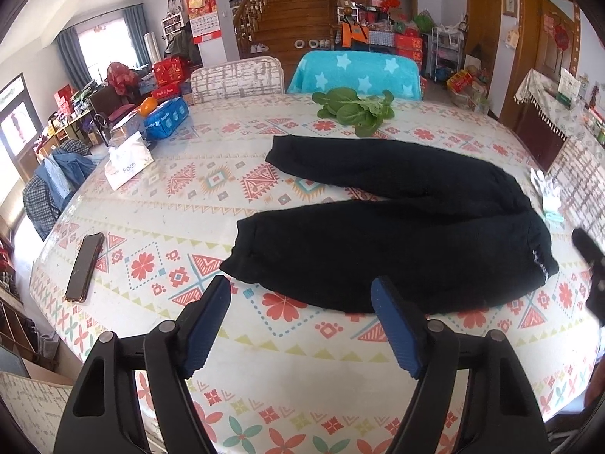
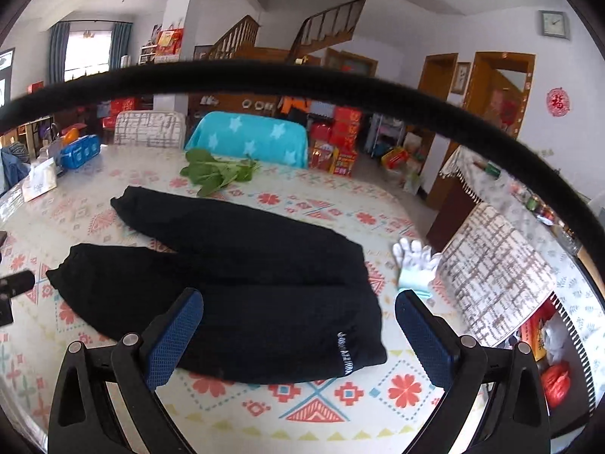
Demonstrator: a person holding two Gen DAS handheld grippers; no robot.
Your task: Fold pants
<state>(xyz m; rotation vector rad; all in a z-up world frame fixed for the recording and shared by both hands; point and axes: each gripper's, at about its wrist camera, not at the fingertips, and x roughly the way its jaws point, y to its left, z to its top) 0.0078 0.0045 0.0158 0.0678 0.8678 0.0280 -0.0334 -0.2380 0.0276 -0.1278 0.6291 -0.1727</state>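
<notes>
Black pants (image 1: 378, 234) lie flat on the patterned tablecloth (image 1: 170, 196), both legs spread apart and pointing left. The waist end with white lettering (image 2: 344, 355) lies at the right. My left gripper (image 1: 301, 281) hovers open over the near leg's cuff, with nothing between its blue pads (image 1: 206, 325). My right gripper (image 2: 298, 294) hovers open above the waist end (image 2: 287, 325), also with nothing between its pads. A dark part of the other gripper shows at the right edge of the left wrist view and at the left edge of the right wrist view.
On the table lie a phone (image 1: 85, 266), a tissue box (image 1: 128, 164), a blue pack (image 1: 166, 117), leafy greens (image 1: 353, 109) and a white glove (image 2: 414, 265). Covered chairs (image 1: 357, 72) stand behind. A black cable (image 2: 302, 79) arcs across the right wrist view.
</notes>
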